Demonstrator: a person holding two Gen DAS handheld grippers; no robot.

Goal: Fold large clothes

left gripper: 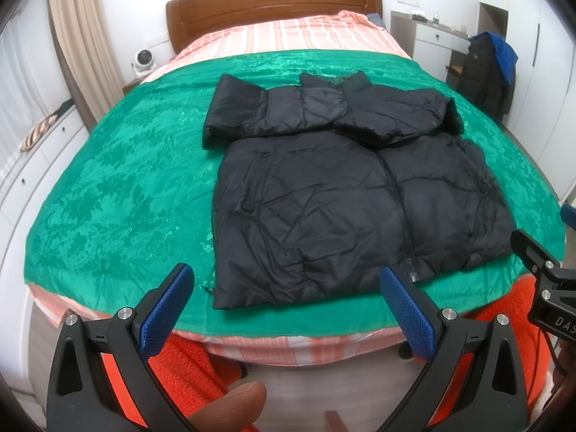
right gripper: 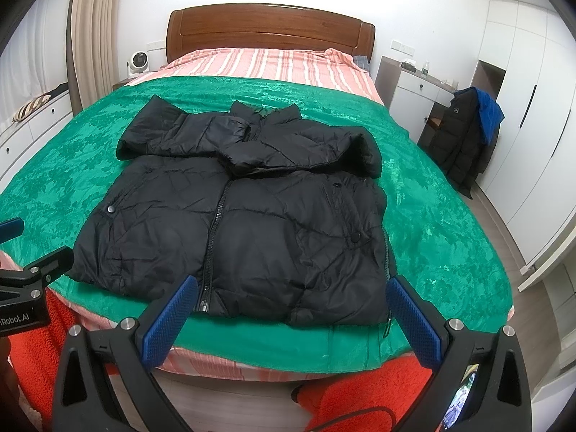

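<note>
A black puffer jacket lies zipped and front up on the green bedspread, with both sleeves folded across the chest. It also shows in the right wrist view. My left gripper is open and empty, just short of the jacket's hem at the foot of the bed. My right gripper is open and empty over the hem's right half. The right gripper's body shows at the right edge of the left wrist view.
The bed has a wooden headboard and striped pink sheets. A chair draped with dark and blue coats stands right of the bed by a white desk. White drawers line the left wall. Orange fleece legs stand below the grippers.
</note>
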